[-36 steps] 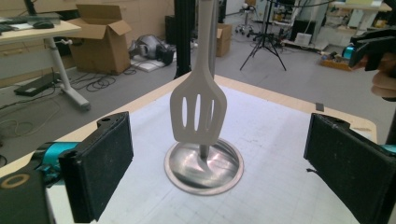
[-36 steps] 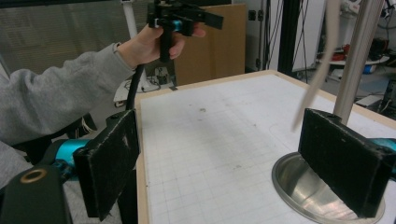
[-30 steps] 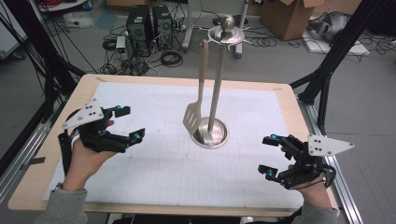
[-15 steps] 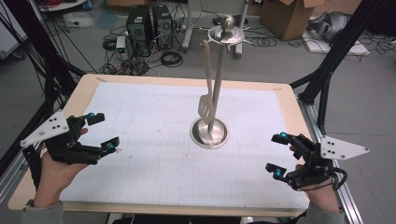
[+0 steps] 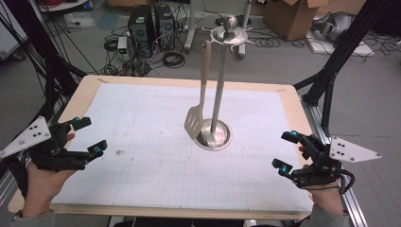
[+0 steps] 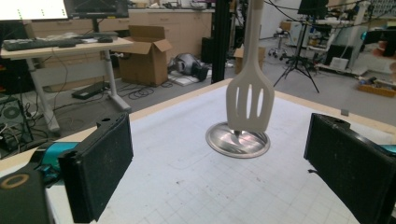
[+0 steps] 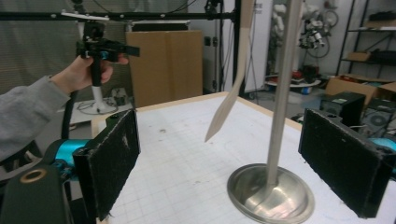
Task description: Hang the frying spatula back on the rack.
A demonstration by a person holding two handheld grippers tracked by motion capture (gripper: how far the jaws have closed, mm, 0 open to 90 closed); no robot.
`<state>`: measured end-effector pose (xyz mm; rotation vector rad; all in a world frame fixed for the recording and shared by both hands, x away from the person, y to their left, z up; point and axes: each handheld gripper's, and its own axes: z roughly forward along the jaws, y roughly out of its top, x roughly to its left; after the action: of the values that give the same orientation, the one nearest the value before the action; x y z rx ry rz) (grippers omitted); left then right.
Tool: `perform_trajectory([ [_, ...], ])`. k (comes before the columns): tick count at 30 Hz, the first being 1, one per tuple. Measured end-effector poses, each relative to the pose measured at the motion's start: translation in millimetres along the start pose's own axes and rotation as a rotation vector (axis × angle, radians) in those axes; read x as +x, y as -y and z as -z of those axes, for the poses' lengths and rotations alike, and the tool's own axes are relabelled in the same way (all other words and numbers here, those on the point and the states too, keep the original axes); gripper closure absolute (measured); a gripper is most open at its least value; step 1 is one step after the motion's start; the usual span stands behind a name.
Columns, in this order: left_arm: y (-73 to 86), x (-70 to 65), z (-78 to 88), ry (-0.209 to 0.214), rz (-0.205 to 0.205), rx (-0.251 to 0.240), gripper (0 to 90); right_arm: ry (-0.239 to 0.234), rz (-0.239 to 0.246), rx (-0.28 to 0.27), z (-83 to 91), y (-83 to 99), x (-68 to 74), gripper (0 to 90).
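Nearest, held low at the table's left edge: left gripper (image 5: 87,137), jaws spread wide and empty, aimed toward the centre, probably to keep clear of the hanging tool. Matched on the other side by the right gripper (image 5: 287,151), likewise gaping and holding nothing, well apart from the stand. Between them, bare gridded mat (image 5: 142,161) over the wooden table (image 5: 293,101). Farther in, at mid-table: steel stand (image 5: 218,94) upright on its round dished base (image 7: 271,191). Hung from the stand's top rim by its handle: pale slotted spatula (image 6: 250,100), blade dangling just above the base and beside the pole, so likely placed there for storage. Beyond, cluttered lab floor with cardboard boxes (image 5: 288,14).
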<state>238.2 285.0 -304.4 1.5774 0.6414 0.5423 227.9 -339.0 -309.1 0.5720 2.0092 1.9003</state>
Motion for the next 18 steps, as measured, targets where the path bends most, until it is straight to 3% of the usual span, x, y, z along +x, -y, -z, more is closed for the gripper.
perform_trajectory([
  [7, 3.3, 4.2, 4.3, -0.044, 0.013, -0.019, 8.4, 0.053, -0.017, -0.016, 6.6, 0.3, -1.9, 11.7],
  [18, 9.8, 12.0, 11.9, -0.068, 0.046, -0.037, 8.3, 0.100, 0.020, 0.012, 8.1, -0.7, -3.5, 11.7],
])
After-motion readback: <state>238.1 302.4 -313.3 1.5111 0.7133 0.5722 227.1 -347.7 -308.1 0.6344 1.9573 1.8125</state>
